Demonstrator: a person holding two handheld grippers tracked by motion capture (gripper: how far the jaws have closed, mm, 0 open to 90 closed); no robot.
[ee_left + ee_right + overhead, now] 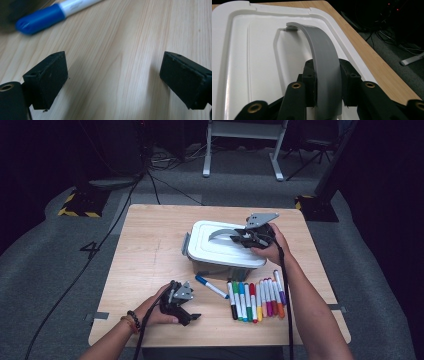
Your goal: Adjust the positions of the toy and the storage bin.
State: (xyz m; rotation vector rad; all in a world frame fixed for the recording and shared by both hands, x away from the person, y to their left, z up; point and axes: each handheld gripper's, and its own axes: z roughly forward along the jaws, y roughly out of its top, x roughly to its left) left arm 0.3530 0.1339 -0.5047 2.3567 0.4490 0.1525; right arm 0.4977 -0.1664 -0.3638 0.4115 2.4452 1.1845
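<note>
- The right gripper (327, 82) is clamping the grey handle (322, 50) on the box lid (220, 242), mid-table.
- The left gripper (113, 82) is hovering low over bare table (120, 50) with jaws standing apart and empty, near the blue marker (211, 286) just in front of the box.
- The other markers (256, 300) are lying in a row to the right.
- Judgement: keeping the hold squarely on the handle and lifting straight up should free the lid without dragging the box.
- For the marker, centring the jaws across its barrel before closing seems wise.

Glossy plastic lid (249, 62), wood-grain table (125, 62)
</note>
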